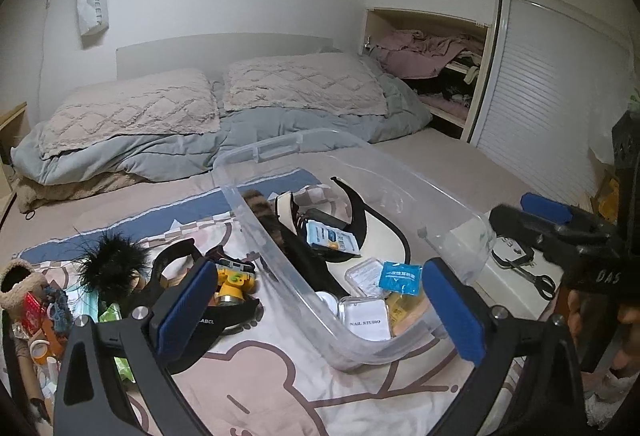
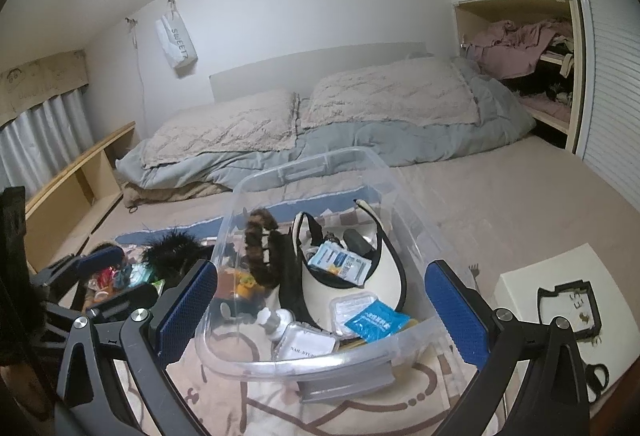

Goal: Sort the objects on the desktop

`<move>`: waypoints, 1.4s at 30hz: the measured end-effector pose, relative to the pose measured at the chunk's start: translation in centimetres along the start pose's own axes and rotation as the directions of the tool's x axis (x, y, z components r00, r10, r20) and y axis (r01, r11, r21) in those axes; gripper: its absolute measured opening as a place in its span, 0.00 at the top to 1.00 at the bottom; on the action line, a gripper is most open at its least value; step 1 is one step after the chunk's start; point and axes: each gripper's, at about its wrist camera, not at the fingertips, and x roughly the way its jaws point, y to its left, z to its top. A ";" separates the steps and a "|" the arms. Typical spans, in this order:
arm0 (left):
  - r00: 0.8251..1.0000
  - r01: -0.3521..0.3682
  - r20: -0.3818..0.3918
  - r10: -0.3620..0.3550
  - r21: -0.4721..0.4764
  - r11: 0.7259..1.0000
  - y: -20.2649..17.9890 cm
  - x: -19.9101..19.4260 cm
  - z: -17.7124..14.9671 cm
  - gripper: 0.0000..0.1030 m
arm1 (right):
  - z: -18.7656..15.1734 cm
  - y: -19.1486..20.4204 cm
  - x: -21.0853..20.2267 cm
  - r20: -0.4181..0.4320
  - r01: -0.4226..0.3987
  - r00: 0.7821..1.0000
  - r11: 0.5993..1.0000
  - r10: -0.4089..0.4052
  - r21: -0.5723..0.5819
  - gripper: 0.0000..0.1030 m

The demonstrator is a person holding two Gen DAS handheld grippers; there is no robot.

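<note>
A clear plastic bin (image 1: 256, 151) stands on the bed's cartoon-print blanket. Inside lie a cream and black visor (image 2: 384, 276), a leopard hair claw (image 2: 256, 248), a blue packet (image 1: 400, 276) and a small "Nail Studio" box (image 1: 366, 320). My left gripper (image 1: 318, 310) is open wide, with the bin's near corner between its blue pads and nothing gripped. Left of the bin sit a yellow toy camera (image 1: 234, 282) and a black feathery puff (image 1: 110, 268). My right gripper (image 2: 322, 312) is open too, its jaws either side of the bin's near rim (image 2: 304, 366).
A heap of small colourful items (image 1: 40, 312) lies at the far left. A white box (image 2: 540, 276) with a black frame and scissors (image 1: 540, 282) sits right of the bin. Pillows and a grey duvet (image 1: 160, 151) fill the bed's far end, and a louvred closet door (image 1: 552, 95) stands at the right.
</note>
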 end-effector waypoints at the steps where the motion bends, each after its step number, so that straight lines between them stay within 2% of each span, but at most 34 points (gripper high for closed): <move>1: 1.000 -0.001 0.002 0.001 0.001 1.000 0.1 -0.1 0.0 0.00 | -0.1 0.1 0.1 -0.005 0.006 1.000 1.000 -0.006 -0.006 0.00; 9: 0.999 -0.017 0.034 0.017 -0.013 1.000 0.8 -1.5 -0.1 0.00 | -0.8 0.4 0.5 -0.021 0.046 0.999 0.998 -0.047 -0.044 0.00; 17: 0.998 -0.047 0.048 0.048 -0.027 0.999 1.8 -2.0 -0.4 0.00 | -0.8 0.9 0.9 -0.023 0.052 0.998 0.997 -0.053 -0.062 0.00; 28: 0.992 -0.107 0.054 0.110 -0.059 0.993 4.4 -3.0 -0.9 0.00 | -0.7 2.7 1.6 -0.027 0.014 1.000 0.997 -0.017 -0.080 0.00; 42: 0.974 -0.213 0.042 0.221 -0.147 0.966 10.8 -5.8 -2.7 0.00 | -0.8 7.2 3.0 -0.029 -0.062 0.998 0.990 0.059 -0.124 0.00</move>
